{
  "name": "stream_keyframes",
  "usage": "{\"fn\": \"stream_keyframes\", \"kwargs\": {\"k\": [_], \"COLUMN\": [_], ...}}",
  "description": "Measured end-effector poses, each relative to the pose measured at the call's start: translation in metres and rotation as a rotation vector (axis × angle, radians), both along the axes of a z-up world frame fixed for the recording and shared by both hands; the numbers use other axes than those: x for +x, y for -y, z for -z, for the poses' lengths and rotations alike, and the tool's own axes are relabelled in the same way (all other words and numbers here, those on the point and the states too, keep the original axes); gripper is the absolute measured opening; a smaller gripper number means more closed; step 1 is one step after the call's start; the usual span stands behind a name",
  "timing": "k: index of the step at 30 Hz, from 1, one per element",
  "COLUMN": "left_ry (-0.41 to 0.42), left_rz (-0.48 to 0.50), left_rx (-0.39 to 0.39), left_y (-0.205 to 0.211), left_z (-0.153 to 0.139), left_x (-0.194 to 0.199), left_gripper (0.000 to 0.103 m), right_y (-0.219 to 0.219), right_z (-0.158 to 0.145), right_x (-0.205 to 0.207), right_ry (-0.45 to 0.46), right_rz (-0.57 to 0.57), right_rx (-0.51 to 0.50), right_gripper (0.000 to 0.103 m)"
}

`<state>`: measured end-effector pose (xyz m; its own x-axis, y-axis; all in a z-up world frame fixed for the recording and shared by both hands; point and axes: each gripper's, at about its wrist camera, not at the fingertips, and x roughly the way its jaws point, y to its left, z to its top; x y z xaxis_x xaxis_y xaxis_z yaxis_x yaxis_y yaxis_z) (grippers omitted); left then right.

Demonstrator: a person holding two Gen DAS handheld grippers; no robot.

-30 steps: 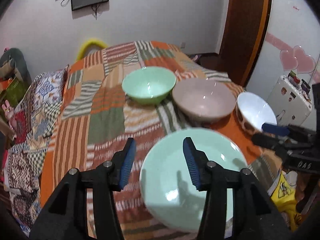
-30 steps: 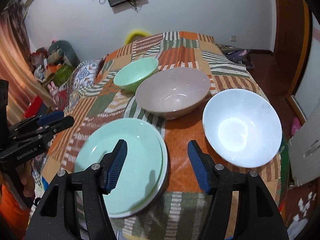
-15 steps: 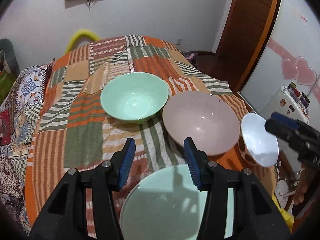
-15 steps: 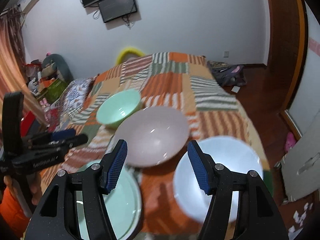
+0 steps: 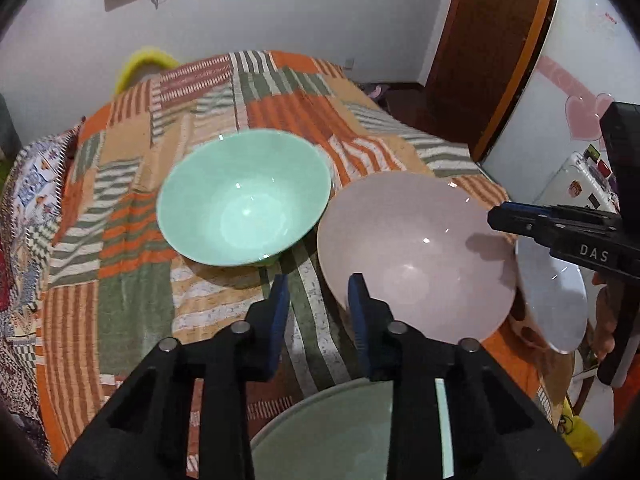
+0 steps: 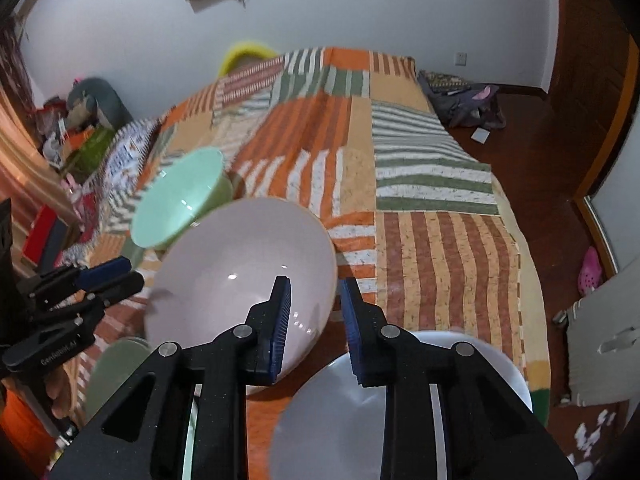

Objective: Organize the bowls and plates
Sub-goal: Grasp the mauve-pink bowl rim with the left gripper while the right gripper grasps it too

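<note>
Bowls and plate laid out on a patchwork bed, both grippers narrowed over the pink bowl

Patchwork bedspread in orange, green and cream stripes is spread over the bed and carries all the dishes. A large pink bowl is set upright near the middle, with a mint-green bowl just beside it on its left and a white bowl just beside it on its right. A pale green plate is seen at the near edge, partly hidden by the gripper arms. The left gripper is held above the pink bowl's left rim; its jaws have just been closing, a narrow gap is left, and nothing is pinched. The right gripper is held over the same bowl's right rim, likewise just narrowed and empty.
</note>
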<state>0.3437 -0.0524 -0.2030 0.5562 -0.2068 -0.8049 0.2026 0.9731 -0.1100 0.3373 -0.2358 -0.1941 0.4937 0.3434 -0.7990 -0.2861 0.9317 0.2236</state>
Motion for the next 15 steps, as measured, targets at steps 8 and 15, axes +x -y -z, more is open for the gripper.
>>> {"fn": "stream_keyframes", "kwargs": {"k": [8, 15], "left_ry": [-0.030, -0.014], "left_rz": [0.055, 0.061], "left_rx": [-0.012, -0.011], "left_y": [0.011, 0.015], "left_z": [0.015, 0.017], "left_x": [0.006, 0.003], "left_gripper": [0.025, 0.022], "right_y": [0.004, 0.000], "right_z": [0.014, 0.015], "right_x": [0.016, 0.018], "right_ry": [-0.084, -0.095], "right_rz": [-0.022, -0.040], "right_rx": [0.013, 0.000], "right_gripper": [0.020, 0.012]}}
